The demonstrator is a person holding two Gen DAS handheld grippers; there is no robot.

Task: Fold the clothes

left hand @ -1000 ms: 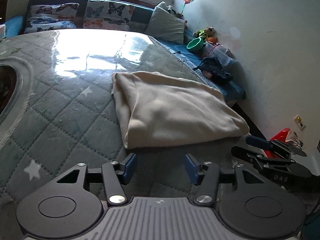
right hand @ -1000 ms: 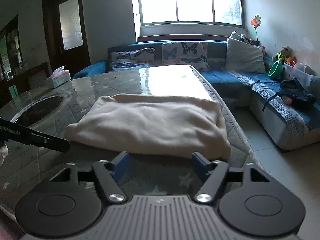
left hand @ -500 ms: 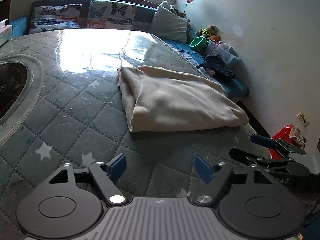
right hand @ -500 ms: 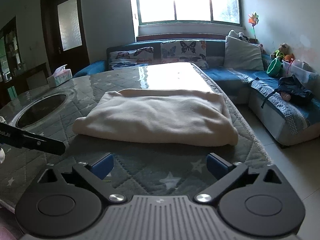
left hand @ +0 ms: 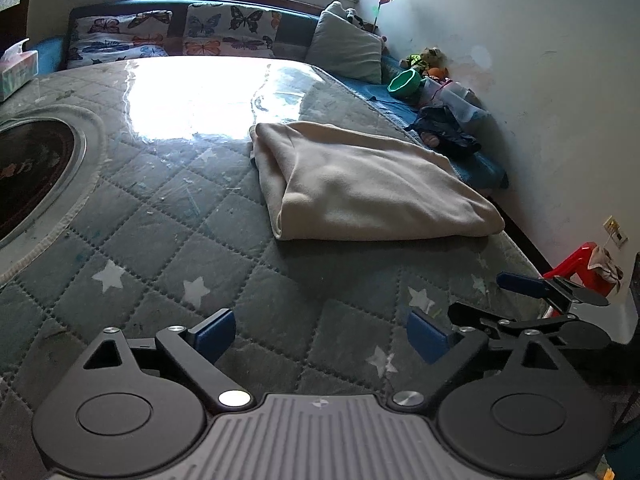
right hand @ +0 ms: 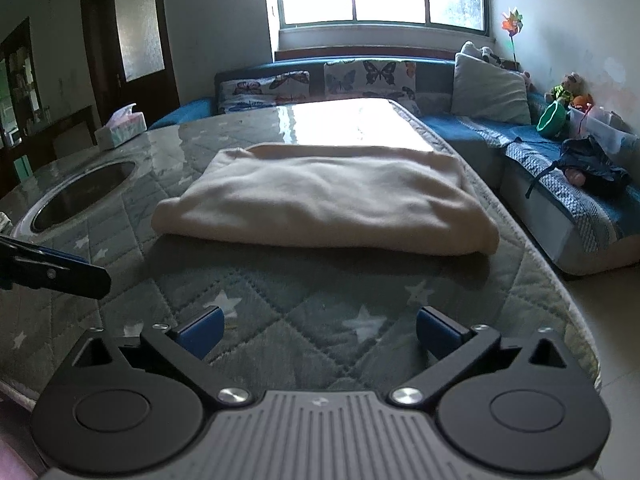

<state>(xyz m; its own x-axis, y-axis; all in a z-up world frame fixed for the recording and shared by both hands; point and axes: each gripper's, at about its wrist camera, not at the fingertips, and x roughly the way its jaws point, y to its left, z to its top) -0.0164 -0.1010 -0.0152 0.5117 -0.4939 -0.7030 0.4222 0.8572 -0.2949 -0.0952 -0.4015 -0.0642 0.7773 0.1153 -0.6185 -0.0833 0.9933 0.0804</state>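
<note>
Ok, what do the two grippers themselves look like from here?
Both match: the left gripper and right gripper have black linkage arms with silver pivot screws, blue pads on the fingertips, round black discs either side, and a grey ribbed centre plate. No cables or sleeves show.

Each hand-held gripper, left (left hand: 321, 332) and right (right hand: 319, 330), is matte black with round side discs, silver screws, a ribbed grey centre plate and blue pads (right hand: 200, 330).
</note>
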